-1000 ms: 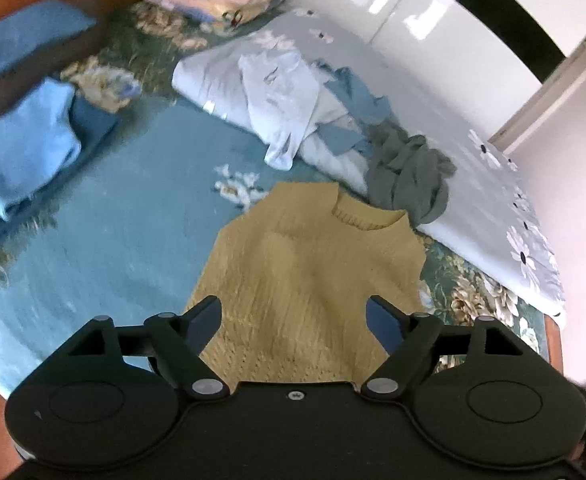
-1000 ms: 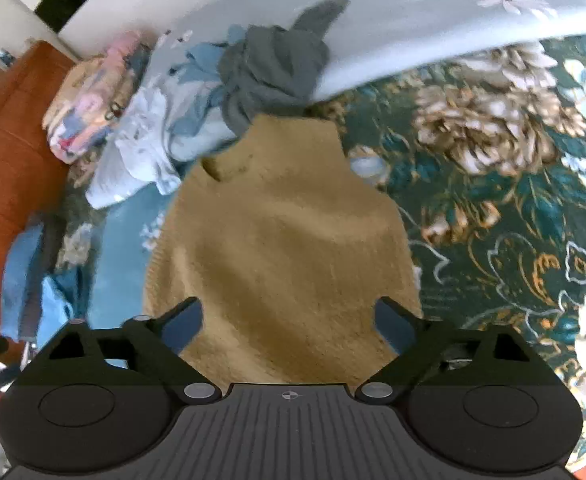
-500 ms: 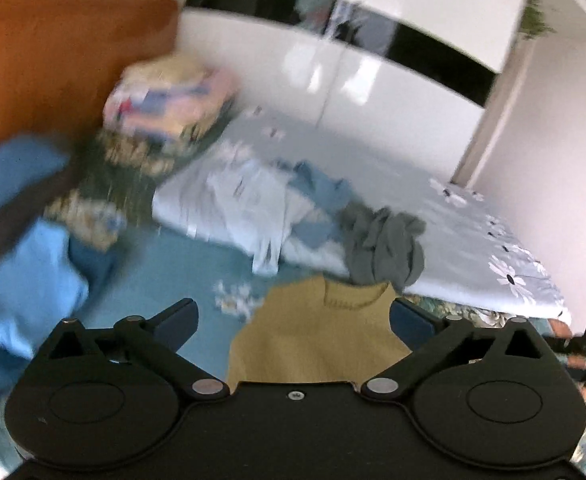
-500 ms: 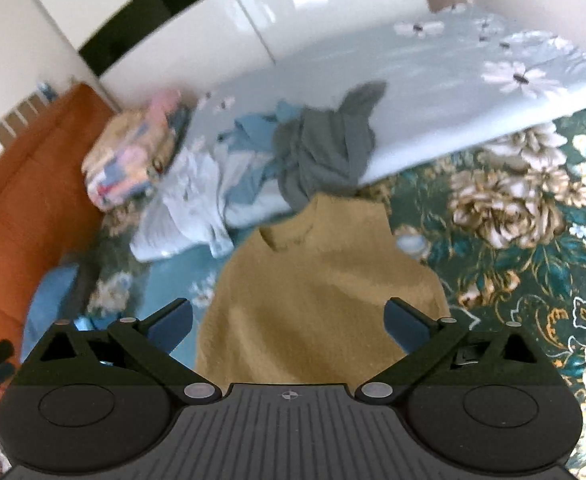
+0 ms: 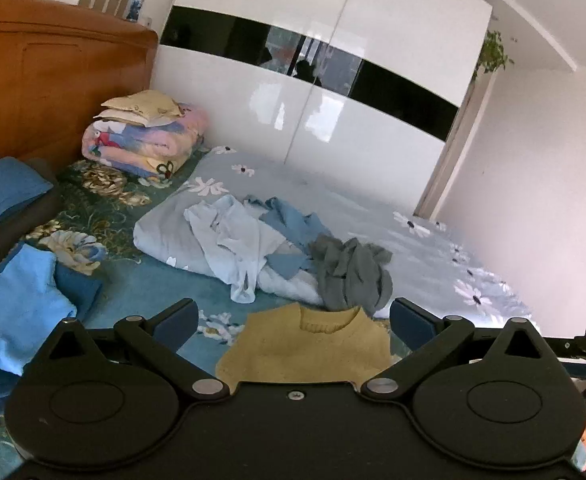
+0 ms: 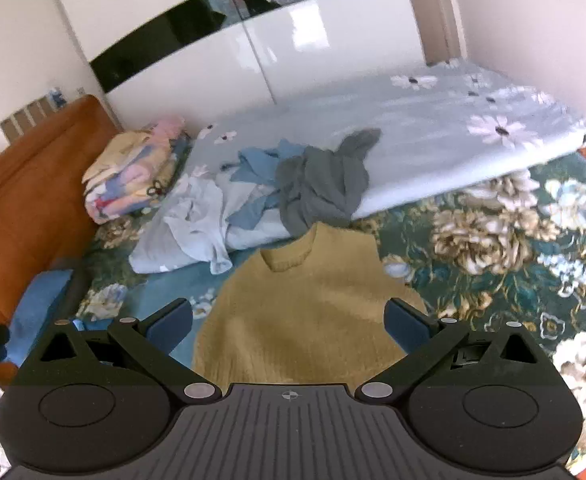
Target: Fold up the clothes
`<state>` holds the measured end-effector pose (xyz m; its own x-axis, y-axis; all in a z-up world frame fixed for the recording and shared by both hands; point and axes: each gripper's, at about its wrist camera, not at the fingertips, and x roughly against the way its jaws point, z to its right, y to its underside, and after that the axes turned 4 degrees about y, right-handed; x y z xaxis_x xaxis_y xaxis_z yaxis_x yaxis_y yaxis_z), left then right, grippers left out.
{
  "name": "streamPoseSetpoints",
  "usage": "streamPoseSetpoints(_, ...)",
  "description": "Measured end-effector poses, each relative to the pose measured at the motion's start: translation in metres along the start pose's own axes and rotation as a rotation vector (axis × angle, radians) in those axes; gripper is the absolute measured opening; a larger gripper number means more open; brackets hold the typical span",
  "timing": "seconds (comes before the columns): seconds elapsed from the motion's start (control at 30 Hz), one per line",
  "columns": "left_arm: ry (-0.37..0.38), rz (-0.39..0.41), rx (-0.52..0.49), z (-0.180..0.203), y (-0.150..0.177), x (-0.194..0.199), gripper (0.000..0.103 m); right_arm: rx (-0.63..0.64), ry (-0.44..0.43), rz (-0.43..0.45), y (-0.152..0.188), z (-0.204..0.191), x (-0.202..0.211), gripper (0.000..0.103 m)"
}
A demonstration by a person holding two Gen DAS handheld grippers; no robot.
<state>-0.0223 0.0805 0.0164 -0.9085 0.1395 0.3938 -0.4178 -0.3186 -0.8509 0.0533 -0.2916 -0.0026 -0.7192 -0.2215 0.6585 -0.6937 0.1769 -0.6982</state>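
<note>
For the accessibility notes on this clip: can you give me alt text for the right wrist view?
A yellow knit sweater lies flat on a floral bedspread, seen between the open, empty fingers of the right gripper. Beyond its collar, a grey garment and light blue clothes lie heaped on a pale quilt.

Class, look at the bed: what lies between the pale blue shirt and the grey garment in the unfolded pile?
A mid-blue garment lies crumpled between the pale blue shirt and the grey garment, touching both. Both wrist views show it.
</note>
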Motion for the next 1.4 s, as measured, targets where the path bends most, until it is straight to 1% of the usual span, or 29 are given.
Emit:
streamPoseSetpoints(0.07,0.011,0.002,-0.003,0.000,0.002,0.001,0.101,0.007,0.011,0.000,0.001,-0.001,0.006,0.103)
streamPoseSetpoints(0.23,0.052,-0.026,-0.015,0.000,0.005,-0.002,0.101,-0.011,0.022,0.001,0.003,0.004,0.015,0.103)
streamPoseSetpoints(0.33,0.086,-0.009,-0.003,-0.004,0.008,-0.005,0.101,-0.005,0.032,0.009,0.004,0.005,0.017,0.103)
streamPoseSetpoints(0.4,0.094,-0.006,0.004,-0.006,0.010,-0.010,0.101,0.008,0.040,0.012,0.003,0.006,0.016,0.103)
streamPoseSetpoints(0.47,0.091,-0.007,0.009,-0.005,0.012,-0.016,0.101,0.025,0.054,0.010,0.003,0.007,0.013,0.103)
streamPoseSetpoints(0.53,0.085,-0.023,0.012,-0.003,0.013,-0.024,0.101,0.024,0.062,0.006,0.002,0.010,0.009,0.103)
streamPoseSetpoints(0.67,0.054,-0.053,-0.028,0.006,0.017,-0.044,0.101,0.004,0.060,-0.012,0.003,0.024,-0.006,0.103)
streamPoseSetpoints(0.83,-0.002,-0.110,-0.039,0.016,0.018,-0.083,0.101,-0.016,0.063,-0.082,0.000,0.050,-0.043,0.102)
streamPoseSetpoints(1.0,-0.096,-0.204,-0.037,0.025,0.019,-0.136,0.101,-0.056,0.056,-0.151,-0.013,0.083,-0.098,0.096)
streamPoseSetpoints(1.07,-0.136,-0.251,-0.029,0.028,0.019,-0.161,0.101,-0.073,0.056,-0.180,-0.019,0.097,-0.123,0.093)
streamPoseSetpoints(1.17,-0.178,-0.301,-0.029,0.032,0.019,-0.199,0.101,-0.089,0.044,-0.219,-0.029,0.116,-0.163,0.085)
streamPoseSetpoints(1.2,-0.193,-0.321,-0.031,0.033,0.019,-0.213,0.101,-0.092,0.039,-0.230,-0.032,0.121,-0.176,0.084)
streamPoseSetpoints(1.27,-0.222,-0.359,-0.035,0.034,0.019,-0.240,0.101,-0.097,0.027,-0.253,-0.037,0.130,-0.202,0.077)
streamPoseSetpoints(1.4,-0.257,-0.414,-0.049,0.029,0.019,-0.290,0.101,-0.113,0.000,-0.304,-0.045,0.141,-0.251,0.068)
